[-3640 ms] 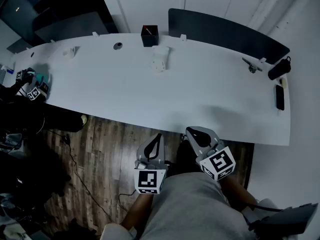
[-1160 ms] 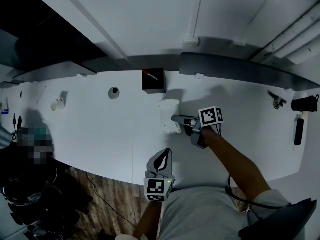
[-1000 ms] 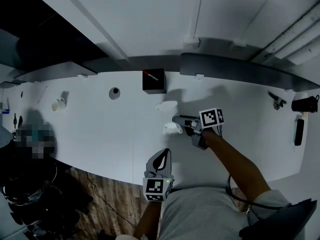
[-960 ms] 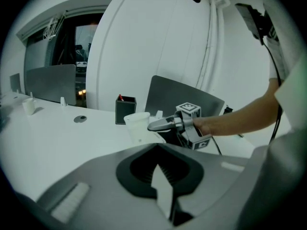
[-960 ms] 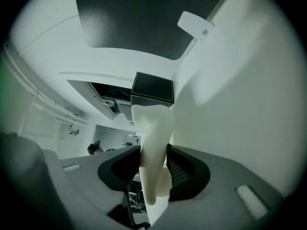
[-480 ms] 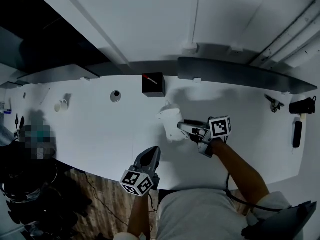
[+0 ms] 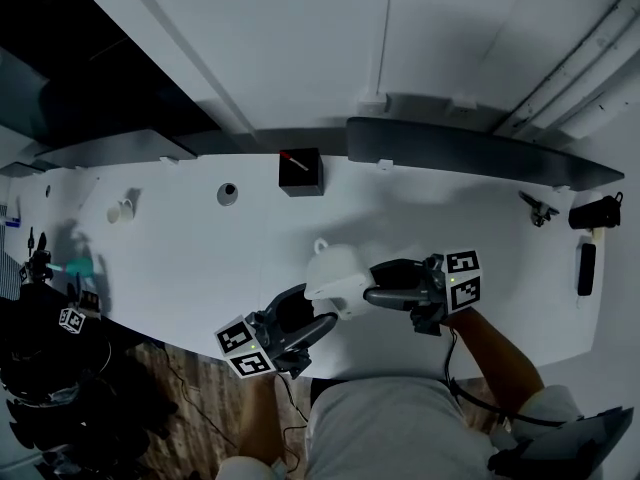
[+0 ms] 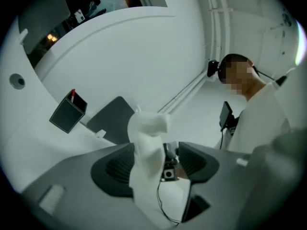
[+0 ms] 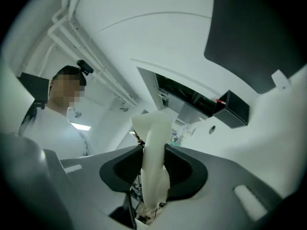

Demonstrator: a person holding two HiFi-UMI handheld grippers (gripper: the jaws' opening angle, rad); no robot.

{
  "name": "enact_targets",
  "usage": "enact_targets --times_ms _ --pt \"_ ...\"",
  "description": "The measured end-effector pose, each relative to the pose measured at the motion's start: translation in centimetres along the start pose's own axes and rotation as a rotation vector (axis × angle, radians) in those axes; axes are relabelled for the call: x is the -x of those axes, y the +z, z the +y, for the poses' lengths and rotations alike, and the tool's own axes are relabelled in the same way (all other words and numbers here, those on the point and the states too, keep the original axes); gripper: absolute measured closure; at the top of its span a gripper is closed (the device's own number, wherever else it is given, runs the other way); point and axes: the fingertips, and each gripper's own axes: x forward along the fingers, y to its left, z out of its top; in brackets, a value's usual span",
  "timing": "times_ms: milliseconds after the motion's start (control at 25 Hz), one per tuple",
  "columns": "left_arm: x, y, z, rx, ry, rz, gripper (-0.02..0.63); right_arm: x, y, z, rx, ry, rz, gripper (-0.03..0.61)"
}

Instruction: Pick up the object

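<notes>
A white moulded object [image 7: 335, 273] is lifted off the white table [image 7: 180, 258], near its front edge. My right gripper [image 7: 372, 280] comes in from the right; its jaws are closing and both pads press the object's narrow part [image 9: 153, 152]. My left gripper [image 7: 308, 313] reaches up from the lower left. Its jaws are opening, and the object [image 8: 146, 147] stands between them with a gap at the right pad. In the left gripper view the object's broad top rises above the left gripper [image 8: 156, 164]. The right gripper [image 9: 153, 169] clamps it in the right gripper view.
A black box [image 7: 301, 172] with a red item stands at the back of the table, by a dark divider panel [image 7: 470, 153]. A small round fitting [image 7: 228, 194] and a small white piece [image 7: 120, 210] lie to the left. Dark items [image 7: 586, 268] sit at the far right. Wooden floor lies below the front edge.
The right gripper has lifted the white object off the table and brought it nearer the front edge. The left gripper came up from below, opened, and now straddles the object.
</notes>
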Motion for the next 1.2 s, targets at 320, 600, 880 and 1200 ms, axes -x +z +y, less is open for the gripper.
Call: enact_targets --times_ms 320,600,880,1200 --pt "-1.5 -1.0 -1.9 -0.04 -0.08 0.026 0.293 -0.2 -0.9 4.3 0.1 0.151 0.085 0.44" --pt "-2.5 -1.1 -4.2 -0.1 -0.177 0.018 0.428 -0.7 -2.2 4.2 0.17 0.115 0.182 0.434" --pt "-2.2 -1.1 -3.6 -0.28 -0.011 0.017 0.466 1.1 -2.1 2.1 0.405 -0.174 0.284 0.402" --pt "-2.7 -2.2 -1.1 -0.702 0.455 0.117 0.466 6.3 -1.6 0.4 0.649 -0.716 0.199 0.578"
